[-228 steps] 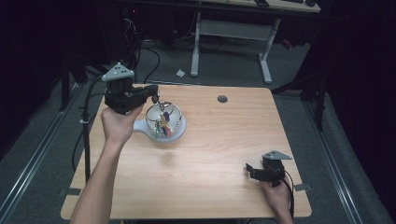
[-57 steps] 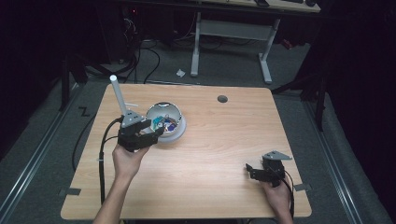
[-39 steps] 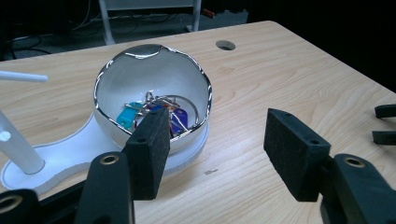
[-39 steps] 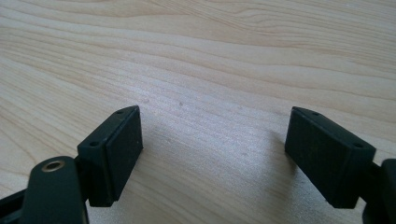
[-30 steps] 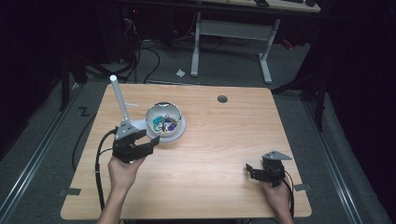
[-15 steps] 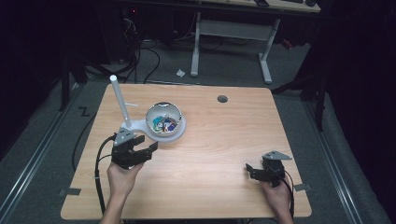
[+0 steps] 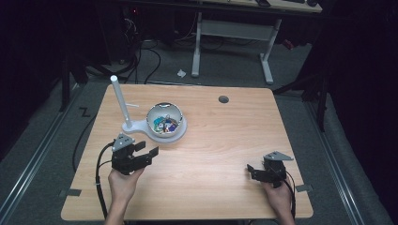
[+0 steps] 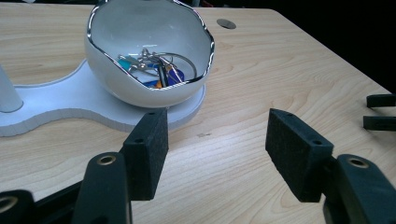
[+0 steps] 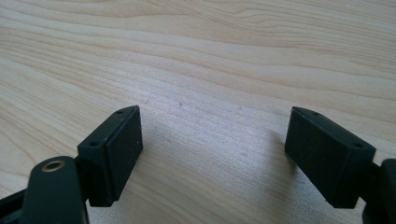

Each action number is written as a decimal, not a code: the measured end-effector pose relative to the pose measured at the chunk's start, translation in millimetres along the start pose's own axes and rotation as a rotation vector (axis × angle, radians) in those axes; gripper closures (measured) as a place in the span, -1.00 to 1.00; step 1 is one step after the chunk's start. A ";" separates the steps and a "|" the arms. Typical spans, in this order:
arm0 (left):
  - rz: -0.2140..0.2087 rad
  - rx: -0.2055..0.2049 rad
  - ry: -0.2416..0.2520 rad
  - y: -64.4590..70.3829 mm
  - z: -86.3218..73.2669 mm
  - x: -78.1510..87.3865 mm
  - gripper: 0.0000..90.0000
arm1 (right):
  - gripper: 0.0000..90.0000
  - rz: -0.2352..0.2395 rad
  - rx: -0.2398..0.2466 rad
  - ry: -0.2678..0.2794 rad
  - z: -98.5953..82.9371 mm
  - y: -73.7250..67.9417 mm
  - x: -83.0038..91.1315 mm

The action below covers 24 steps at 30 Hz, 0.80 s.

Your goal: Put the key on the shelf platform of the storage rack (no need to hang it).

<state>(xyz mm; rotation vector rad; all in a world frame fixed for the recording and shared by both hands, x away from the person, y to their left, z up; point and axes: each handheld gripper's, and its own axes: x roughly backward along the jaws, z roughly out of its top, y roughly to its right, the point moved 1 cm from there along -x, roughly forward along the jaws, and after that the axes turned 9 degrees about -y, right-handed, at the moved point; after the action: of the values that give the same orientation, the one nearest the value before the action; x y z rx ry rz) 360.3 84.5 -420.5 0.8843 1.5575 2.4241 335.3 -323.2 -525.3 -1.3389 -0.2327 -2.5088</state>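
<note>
Beside the white stand (image 7: 162,135), on the side nearest the person, the left gripper (image 7: 146,152) sits low over the table (image 7: 225,140) with its jaws spread and empty; the bowl (image 8: 149,51) lies straight ahead of it, close, with the keys (image 8: 156,70) heaped inside; the stand's post (image 7: 119,101) rises upright beyond and to its left; the right gripper (image 7: 253,171) rests well away from the stand, also spread and empty; the left one is plainly nearer, I'd say, for any reach into the bowl.

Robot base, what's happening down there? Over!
Left gripper open, empty, near white bowl. Right gripper open over bare table. Keys inside bowl. Nothing in the way.
</note>
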 end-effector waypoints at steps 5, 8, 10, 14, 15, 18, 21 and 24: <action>0.011 0.007 -0.007 -3.2 -3.3 -2.8 -0.12 | -0.58 0.000 0.000 0.000 0.0 0.0 0.0; 0.011 0.010 -0.010 -4.7 -4.7 -3.5 -0.12 | -0.58 0.000 0.000 0.000 0.0 0.0 0.0; 0.020 0.011 -0.011 -6.5 -7.7 -4.9 -0.12 | -0.58 -0.001 0.001 0.000 0.0 0.1 0.0; 0.041 0.008 -0.028 -11.9 -14.3 -10.3 -0.12 | -0.58 -0.001 0.000 0.000 0.0 0.0 0.0; 0.051 0.016 -0.029 -12.4 -16.2 -11.6 -0.12 | -0.57 -0.001 0.000 0.000 0.0 0.0 0.0; 0.057 0.020 -0.041 -15.2 -20.4 -14.2 -0.12 | -0.57 0.000 0.000 0.000 0.0 0.0 0.0; 0.069 0.016 -0.052 -18.8 -25.3 -17.1 -0.12 | -0.58 0.000 0.000 0.000 0.0 0.0 0.0; 0.093 0.039 -0.075 -23.0 -31.4 -22.1 -0.13 | -0.58 -0.001 0.000 0.000 0.0 0.0 0.0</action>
<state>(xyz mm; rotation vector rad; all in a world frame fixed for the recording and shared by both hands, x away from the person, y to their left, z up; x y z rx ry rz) 357.0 61.3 -458.7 1.0641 1.5762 2.3991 335.3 -323.2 -525.3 -1.3386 -0.2334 -2.5093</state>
